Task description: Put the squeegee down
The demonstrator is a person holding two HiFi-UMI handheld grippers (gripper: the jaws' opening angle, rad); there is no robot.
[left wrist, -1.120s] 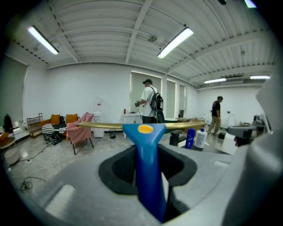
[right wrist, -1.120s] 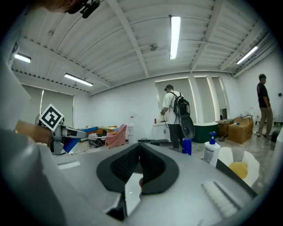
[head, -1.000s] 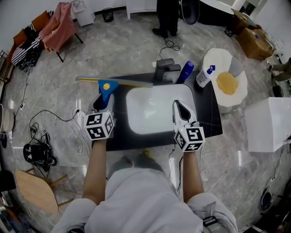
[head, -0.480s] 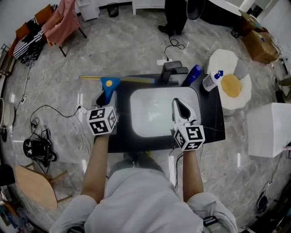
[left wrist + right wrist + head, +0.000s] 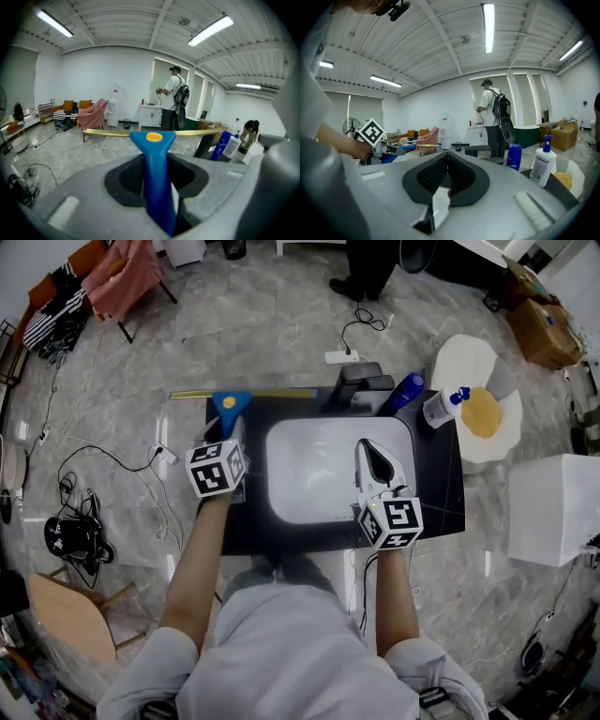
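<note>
The squeegee (image 5: 230,406) has a blue handle and a long brass-coloured blade. My left gripper (image 5: 228,433) is shut on its handle and holds it over the back left corner of the black counter (image 5: 437,479), with the blade lying crosswise along the counter's far edge. In the left gripper view the blue handle (image 5: 155,152) runs up between the pads of the left gripper (image 5: 157,176), the blade level beyond them. My right gripper (image 5: 371,456) hovers over the right rim of the white sink (image 5: 314,479). That right gripper (image 5: 446,161) is shut, with nothing in it.
A dark faucet (image 5: 357,385) stands behind the sink, with a blue bottle (image 5: 405,392) and a white pump bottle (image 5: 441,407) to its right. A round white stand with a yellow sponge (image 5: 481,414) is at the right. A person stands beyond the counter. Cables lie on the floor at left.
My left gripper has carried the squeegee further away and lower, toward the counter's back left corner. The right gripper has shifted only a little and stays shut.
</note>
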